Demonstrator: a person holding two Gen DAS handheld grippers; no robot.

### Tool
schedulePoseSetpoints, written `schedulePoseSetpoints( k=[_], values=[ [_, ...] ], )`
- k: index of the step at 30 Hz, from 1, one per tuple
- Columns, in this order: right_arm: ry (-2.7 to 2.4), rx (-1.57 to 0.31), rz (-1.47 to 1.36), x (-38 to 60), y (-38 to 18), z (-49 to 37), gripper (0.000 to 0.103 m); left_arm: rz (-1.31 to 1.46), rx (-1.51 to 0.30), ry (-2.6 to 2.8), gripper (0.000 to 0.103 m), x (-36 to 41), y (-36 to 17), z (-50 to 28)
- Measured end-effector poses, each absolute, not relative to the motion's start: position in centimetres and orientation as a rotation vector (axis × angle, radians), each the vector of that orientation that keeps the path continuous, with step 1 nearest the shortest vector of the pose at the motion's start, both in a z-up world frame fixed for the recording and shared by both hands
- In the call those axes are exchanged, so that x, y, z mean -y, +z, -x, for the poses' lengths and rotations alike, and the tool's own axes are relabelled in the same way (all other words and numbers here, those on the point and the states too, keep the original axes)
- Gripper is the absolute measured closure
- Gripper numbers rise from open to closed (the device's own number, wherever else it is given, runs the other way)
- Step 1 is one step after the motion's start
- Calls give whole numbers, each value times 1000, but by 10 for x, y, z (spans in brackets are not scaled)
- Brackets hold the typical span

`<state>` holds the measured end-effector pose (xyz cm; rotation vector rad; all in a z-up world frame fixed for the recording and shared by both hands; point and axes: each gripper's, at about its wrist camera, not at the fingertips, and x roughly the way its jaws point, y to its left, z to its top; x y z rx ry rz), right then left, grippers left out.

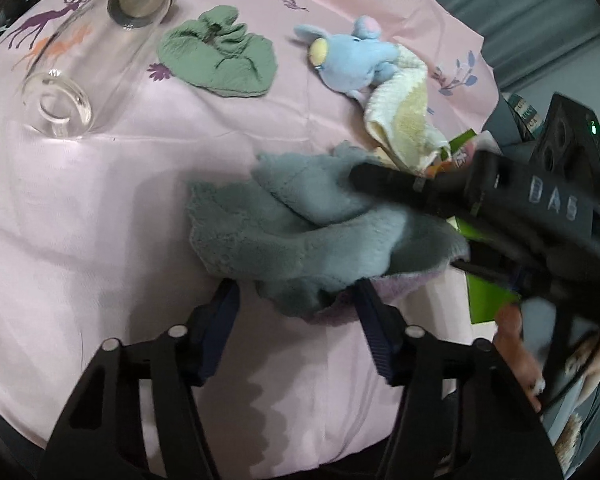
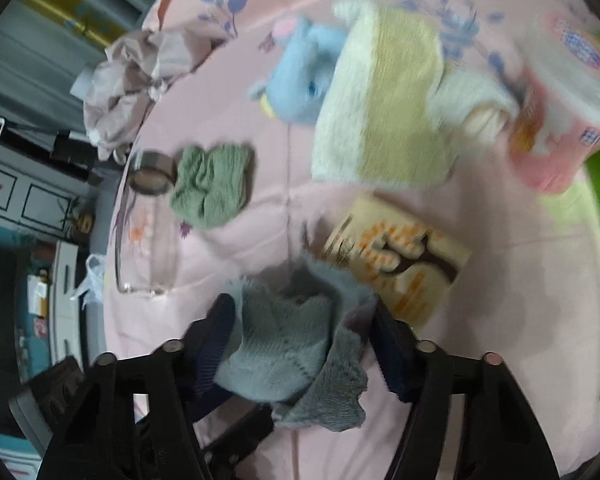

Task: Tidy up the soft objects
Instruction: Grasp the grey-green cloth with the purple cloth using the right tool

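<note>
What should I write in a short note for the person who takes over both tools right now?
Left tool: jaws around the near edge of the grey cloth, grip uncertain.
Right tool: jaws around the same cloth's other end, grip uncertain.
Cloth is bunched on the pink sheet, not folded.
Waiting: green cloth, blue plush toy lying partly on the yellow-white towel.
Done: nothing sorted yet.
Left: fold grey cloth, then the rest.

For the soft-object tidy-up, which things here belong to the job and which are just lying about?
Job:
grey cloth, between the fingers of both tools
green cloth
blue plush toy
cream and yellow towel

Lying about:
glass jar, on its side
picture booklet
pink printed roll pack
</note>
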<state>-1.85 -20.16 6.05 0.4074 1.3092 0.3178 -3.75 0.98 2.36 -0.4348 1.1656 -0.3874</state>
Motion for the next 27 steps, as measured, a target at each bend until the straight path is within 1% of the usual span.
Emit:
schedulePoseSetpoints(
  k=[2,3,6,9,13,15,16,17,23,27],
  values=[
    [363,-1341,-435,199,50,22,55,432,-1153,-386,53,-12,23,37],
    [374,-1352,-448,198,45,24,58,431,-1152,-388,53,-12,23,37],
    [384,-1362,-471,198,38,31,62,436,-1144,-394,54,-12,21,36],
    [399,-1349,-492,198,37,37,62,415,-1133,-394,56,-10,22,37],
    [418,-1325,-443,193,37,42,62,362,-1119,-389,59,-4,22,35],
    [429,-1324,-448,191,37,43,62,349,-1116,-402,68,0,23,35],
    [437,-1325,-451,190,37,44,62,371,-1118,-424,75,0,22,35],
    [456,-1332,-471,189,37,46,62,396,-1120,-430,86,1,21,33],
    [492,-1319,-507,189,42,54,62,318,-1069,-435,88,11,38,39],
    [513,-1258,-519,194,60,59,62,287,-1023,-451,87,18,56,42]
  ],
)
